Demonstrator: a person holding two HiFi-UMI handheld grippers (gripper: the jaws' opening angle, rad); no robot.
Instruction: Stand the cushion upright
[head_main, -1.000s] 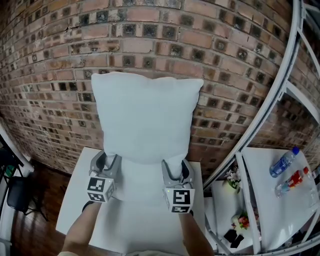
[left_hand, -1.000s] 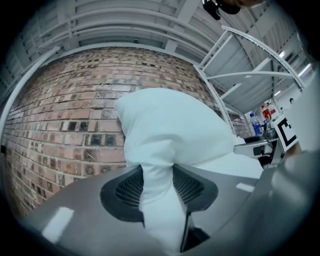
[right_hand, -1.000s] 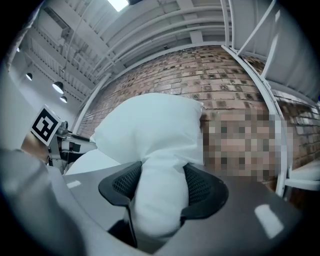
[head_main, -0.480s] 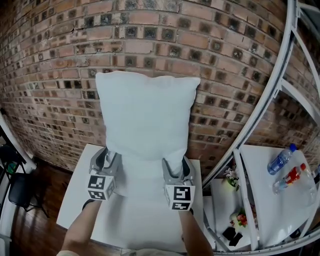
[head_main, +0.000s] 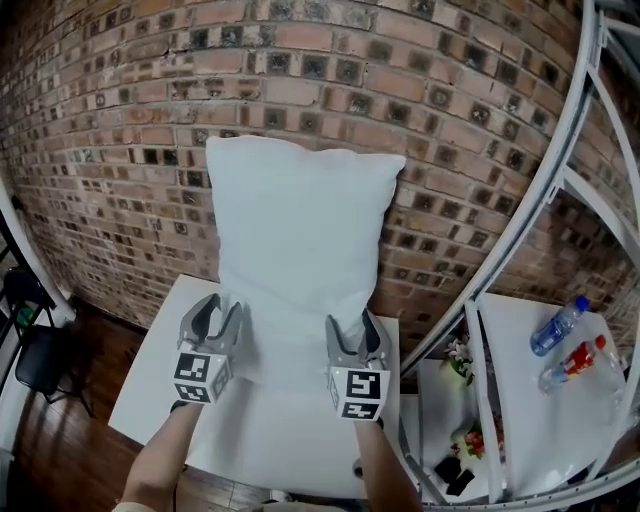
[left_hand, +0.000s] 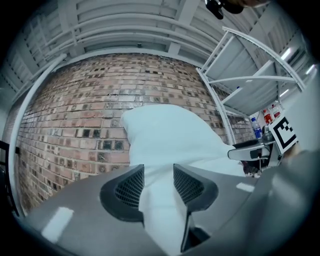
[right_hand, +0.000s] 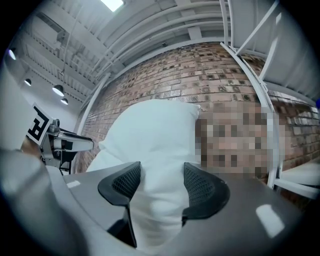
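Observation:
A white cushion stands tall on the white table, its back against the brick wall. My left gripper holds its lower left corner, and in the left gripper view the fabric fills the gap between the left gripper's pads. My right gripper is on the lower right corner. Its jaws are closing, and the cushion bulges between the pads of the right gripper. Both grippers point level at the wall.
A white metal frame curves up on the right. Beyond it a white side table carries two bottles and small flower pots. A dark chair stands on the wooden floor at the left.
The cushion and both grippers have shifted a little to the right and away from the wall's foot. Both grips stay on the bottom corners.

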